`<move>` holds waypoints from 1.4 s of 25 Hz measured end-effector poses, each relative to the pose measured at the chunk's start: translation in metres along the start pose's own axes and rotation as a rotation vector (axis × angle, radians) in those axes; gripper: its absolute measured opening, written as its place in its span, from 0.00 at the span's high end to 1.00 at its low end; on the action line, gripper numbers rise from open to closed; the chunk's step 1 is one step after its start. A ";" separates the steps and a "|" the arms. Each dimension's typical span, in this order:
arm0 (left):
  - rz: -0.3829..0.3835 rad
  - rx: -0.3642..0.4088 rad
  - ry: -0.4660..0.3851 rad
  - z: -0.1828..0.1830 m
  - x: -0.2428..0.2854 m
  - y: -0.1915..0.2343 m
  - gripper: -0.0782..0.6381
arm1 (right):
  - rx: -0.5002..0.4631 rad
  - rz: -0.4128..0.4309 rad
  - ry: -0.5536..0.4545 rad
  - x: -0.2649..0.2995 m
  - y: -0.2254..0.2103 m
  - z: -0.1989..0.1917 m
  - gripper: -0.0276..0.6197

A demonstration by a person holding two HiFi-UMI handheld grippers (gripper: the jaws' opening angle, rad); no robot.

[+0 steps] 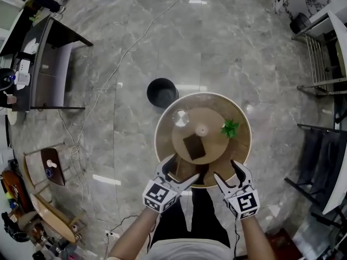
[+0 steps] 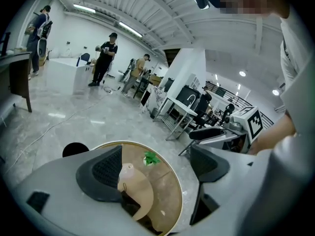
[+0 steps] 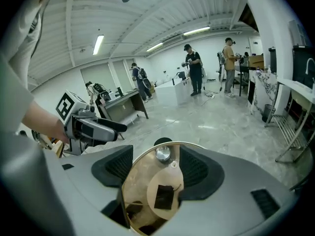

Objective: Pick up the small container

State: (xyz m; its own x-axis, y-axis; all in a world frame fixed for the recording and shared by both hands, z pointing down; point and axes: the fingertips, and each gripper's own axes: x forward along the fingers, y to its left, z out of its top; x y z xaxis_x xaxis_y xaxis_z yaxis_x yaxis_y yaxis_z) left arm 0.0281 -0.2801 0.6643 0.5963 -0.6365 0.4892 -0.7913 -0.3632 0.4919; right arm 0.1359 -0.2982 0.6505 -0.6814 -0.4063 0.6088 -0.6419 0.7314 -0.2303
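Left gripper (image 1: 181,168), jaws apart, hovers well short of small container (image 1: 180,117).

Round table (image 1: 241,148) taken as reference. Small container (image 1: 180,117) stood on its far left, green plant (image 1: 230,128) on its right. Left gripper (image 1: 183,168) and right gripper (image 1: 227,169) were at its near edge, jaws apart.

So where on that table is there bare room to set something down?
Bare: on the table, the outer ring along the far rim and down the left side. Crowded: the middle, with shiny container, cream knob, dark block and green plant; left tool and right tool hover over the near edge.
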 end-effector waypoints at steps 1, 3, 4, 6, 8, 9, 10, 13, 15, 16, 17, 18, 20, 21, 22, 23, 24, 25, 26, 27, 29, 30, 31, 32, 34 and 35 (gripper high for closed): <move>0.004 -0.002 0.005 -0.004 0.007 0.004 0.28 | -0.005 0.010 0.007 0.008 -0.004 -0.005 0.48; 0.012 -0.005 0.013 -0.012 0.019 0.014 0.28 | -0.011 0.028 0.022 0.023 -0.012 -0.013 0.49; 0.015 -0.006 0.017 -0.016 0.025 0.020 0.28 | -0.014 0.035 0.028 0.032 -0.016 -0.018 0.49; 0.019 -0.004 0.022 -0.026 0.039 0.031 0.28 | -0.019 0.047 0.033 0.049 -0.024 -0.027 0.49; 0.022 -0.004 0.025 -0.037 0.051 0.045 0.28 | -0.025 0.057 0.037 0.067 -0.030 -0.037 0.49; 0.023 -0.005 0.026 -0.043 0.057 0.051 0.28 | -0.026 0.062 0.040 0.075 -0.032 -0.042 0.49; 0.023 -0.006 0.029 -0.049 0.061 0.057 0.28 | -0.024 0.066 0.042 0.082 -0.034 -0.047 0.49; 0.019 -0.003 0.042 -0.066 0.074 0.070 0.28 | -0.025 0.075 0.045 0.104 -0.038 -0.062 0.50; 0.010 -0.002 0.045 -0.075 0.084 0.075 0.28 | -0.034 0.075 0.047 0.117 -0.044 -0.071 0.51; 0.005 -0.003 0.046 -0.079 0.089 0.078 0.29 | -0.037 0.075 0.045 0.124 -0.046 -0.075 0.52; 0.003 -0.005 0.048 -0.084 0.094 0.081 0.29 | -0.038 0.075 0.039 0.131 -0.049 -0.078 0.53; 0.003 -0.006 0.052 -0.089 0.098 0.085 0.30 | -0.039 0.076 0.033 0.138 -0.051 -0.080 0.54; 0.007 -0.002 0.061 -0.099 0.107 0.095 0.30 | -0.050 0.084 0.027 0.154 -0.054 -0.087 0.55; 0.007 0.001 0.065 -0.104 0.112 0.100 0.30 | -0.061 0.090 0.027 0.163 -0.055 -0.090 0.55; 0.007 0.004 0.070 -0.108 0.117 0.104 0.29 | -0.072 0.094 0.025 0.171 -0.055 -0.094 0.55; 0.004 0.006 0.073 -0.112 0.122 0.107 0.29 | -0.081 0.097 0.022 0.179 -0.055 -0.098 0.55; 0.000 0.007 0.075 -0.117 0.127 0.110 0.29 | -0.088 0.099 0.019 0.186 -0.056 -0.102 0.55; -0.004 0.006 0.076 -0.121 0.131 0.112 0.29 | -0.095 0.100 0.018 0.192 -0.056 -0.108 0.55; -0.007 0.004 0.076 -0.125 0.135 0.114 0.29 | -0.102 0.102 0.017 0.199 -0.057 -0.113 0.55; -0.009 0.001 0.075 -0.128 0.139 0.117 0.29 | -0.110 0.104 0.016 0.204 -0.059 -0.118 0.54; -0.012 -0.007 0.074 -0.135 0.145 0.122 0.29 | -0.123 0.104 0.014 0.215 -0.062 -0.125 0.54; -0.012 -0.011 0.073 -0.139 0.148 0.125 0.29 | -0.128 0.102 0.014 0.220 -0.064 -0.128 0.54; -0.012 -0.015 0.073 -0.142 0.151 0.128 0.29 | -0.132 0.100 0.013 0.225 -0.065 -0.130 0.54; -0.012 -0.019 0.075 -0.146 0.154 0.130 0.29 | -0.139 0.099 0.012 0.230 -0.067 -0.131 0.54; -0.013 -0.025 0.081 -0.154 0.159 0.135 0.29 | -0.164 0.101 0.012 0.240 -0.069 -0.135 0.54; -0.015 -0.028 0.085 -0.158 0.161 0.136 0.29 | -0.179 0.101 0.015 0.245 -0.069 -0.136 0.55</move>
State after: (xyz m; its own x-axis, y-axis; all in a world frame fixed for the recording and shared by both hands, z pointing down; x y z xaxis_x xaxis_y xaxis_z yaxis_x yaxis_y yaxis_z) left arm 0.0373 -0.3247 0.9236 0.6180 -0.5710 0.5404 -0.7790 -0.3524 0.5185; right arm 0.0612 -0.3732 0.9187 -0.7331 -0.3184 0.6009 -0.4967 0.8543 -0.1532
